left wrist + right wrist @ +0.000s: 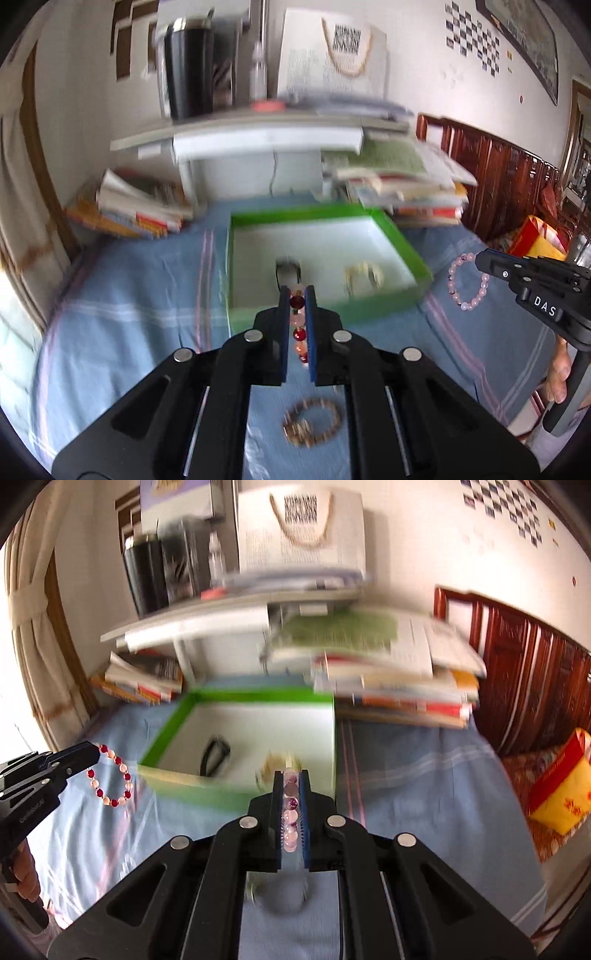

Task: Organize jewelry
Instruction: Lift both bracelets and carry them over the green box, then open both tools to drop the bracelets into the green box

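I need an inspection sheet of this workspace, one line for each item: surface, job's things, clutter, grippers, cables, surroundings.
Surface: blue striped cloth covers the table.
Job's things: green box lies open, with a dark item and a pale bracelet inside; brown bead bracelet lies on the cloth outside the box.
Clutter: book stacks behind the box.
Grippers: left gripper is shut on the red bead bracelet; right gripper is shut on the pink bead bracelet. Both bracelets hang above the cloth.
Cables: nothing seen.
Surroundings: grey shelf with a black tumbler; wooden bench.
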